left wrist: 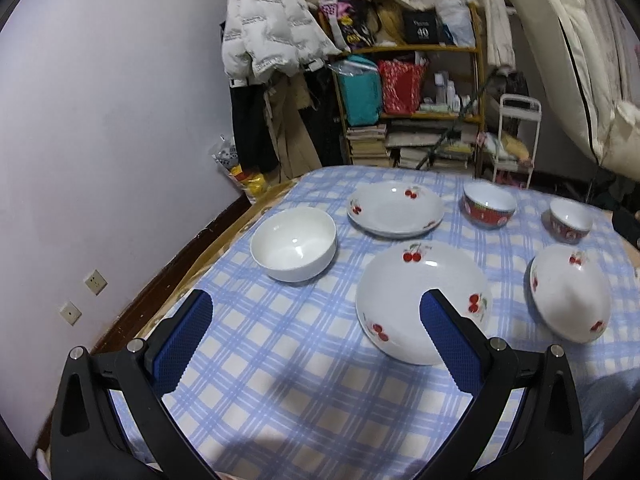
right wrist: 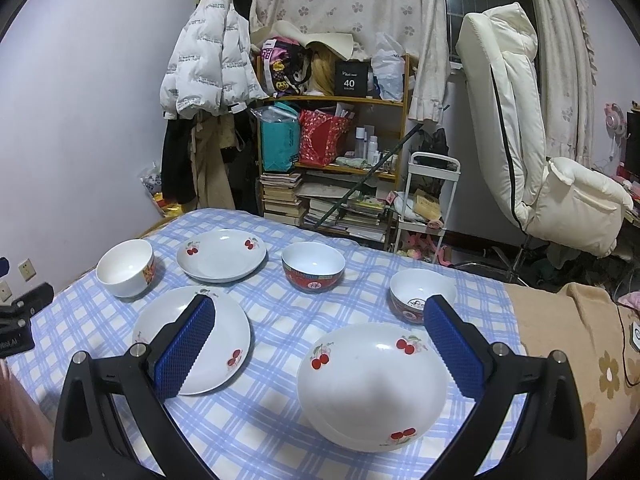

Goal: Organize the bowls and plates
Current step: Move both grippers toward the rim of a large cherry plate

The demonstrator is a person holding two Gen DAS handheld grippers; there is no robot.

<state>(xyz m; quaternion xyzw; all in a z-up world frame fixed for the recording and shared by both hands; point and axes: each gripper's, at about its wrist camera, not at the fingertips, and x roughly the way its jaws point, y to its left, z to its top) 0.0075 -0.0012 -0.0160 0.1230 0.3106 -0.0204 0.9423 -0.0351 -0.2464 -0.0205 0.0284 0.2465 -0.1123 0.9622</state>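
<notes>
Ahead of both released, empty jaws, three cherry plates (right wrist: 372, 388) and three bowls (right wrist: 313, 266) lie apart, nothing stacked yet.

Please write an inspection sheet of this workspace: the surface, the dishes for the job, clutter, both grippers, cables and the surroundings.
Surface: blue checked cloth, a beige flowered blanket beside it.
Job's things: three cherry plates, a white bowl, two red patterned bowls; all apart, none stacked.
Clutter: nothing seen on the cloth besides dishes.
Grippers: left gripper open, empty; right gripper open, empty, above the cloth.
Cables: a dark cord on the blanket.
Surroundings: crowded shelf, hanging white jacket, cream recliner chair, wall sockets.
</notes>
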